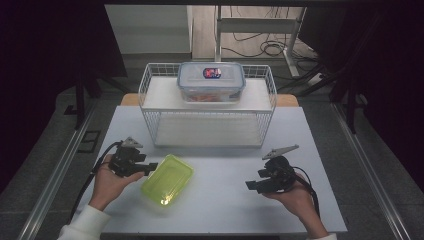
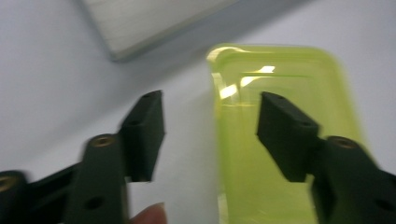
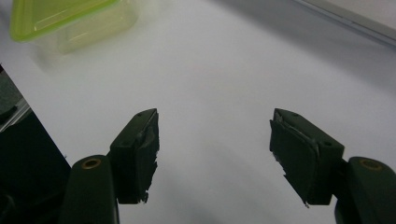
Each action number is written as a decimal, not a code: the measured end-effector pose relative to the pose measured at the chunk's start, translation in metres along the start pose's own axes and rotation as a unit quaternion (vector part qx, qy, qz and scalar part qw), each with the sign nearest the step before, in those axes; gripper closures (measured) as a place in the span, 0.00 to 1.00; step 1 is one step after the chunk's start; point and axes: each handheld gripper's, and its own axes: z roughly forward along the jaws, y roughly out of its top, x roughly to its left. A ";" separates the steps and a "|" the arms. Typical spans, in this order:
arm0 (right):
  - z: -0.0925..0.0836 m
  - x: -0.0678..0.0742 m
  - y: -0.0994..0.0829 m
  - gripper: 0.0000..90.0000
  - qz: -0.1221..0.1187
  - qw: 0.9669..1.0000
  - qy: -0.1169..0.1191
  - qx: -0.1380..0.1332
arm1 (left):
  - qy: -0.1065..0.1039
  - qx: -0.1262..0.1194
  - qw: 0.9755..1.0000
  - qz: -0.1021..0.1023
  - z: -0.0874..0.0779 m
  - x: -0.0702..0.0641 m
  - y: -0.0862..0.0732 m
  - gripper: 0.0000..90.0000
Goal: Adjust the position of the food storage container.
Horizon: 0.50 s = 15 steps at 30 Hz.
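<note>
A yellow-green lidded plastic container (image 1: 167, 181) lies on the white table at front left. In the left gripper view the container (image 2: 280, 79) has its near corner edge between the jaws of my left gripper (image 2: 210, 126). One jaw hangs over the lid and the other over bare table, and a gap shows beside the container's edge, so nothing is gripped. From above, the left gripper (image 1: 152, 167) points right at the container's left end. My right gripper (image 1: 250, 185) hovers at front right, its own view showing the gripper (image 3: 215, 140) open over bare table, with the container (image 3: 70, 21) far off.
A white wire basket shelf (image 1: 150, 100) stands at the back of the table (image 1: 225, 210). A clear box with a blue-rimmed lid (image 1: 211, 82) sits on its upper tier. Dark floor and table legs surround the table.
</note>
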 end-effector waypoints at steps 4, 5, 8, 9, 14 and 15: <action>-0.002 -0.001 -0.002 0.36 0.006 1.000 -0.003 -0.001 | 0.001 0.029 1.000 0.000 0.015 0.011 0.010 0.85; -0.003 -0.002 -0.003 0.36 0.008 1.000 -0.004 -0.001 | 0.003 0.040 0.999 0.006 0.019 0.011 0.012 0.90; -0.004 -0.004 -0.005 0.36 0.012 1.000 -0.008 -0.003 | 0.002 0.064 0.998 0.017 0.035 0.012 0.017 0.97; -0.004 -0.005 -0.006 0.36 0.012 1.000 -0.008 -0.003 | -0.004 0.067 0.998 0.017 0.038 0.012 0.019 0.98; -0.005 -0.005 -0.007 0.36 0.016 1.000 -0.011 -0.002 | -0.019 0.083 0.996 0.023 0.052 0.004 0.025 1.00; -0.004 -0.006 -0.007 0.36 0.017 1.000 -0.011 -0.002 | -0.023 0.085 0.996 0.025 0.054 0.002 0.027 1.00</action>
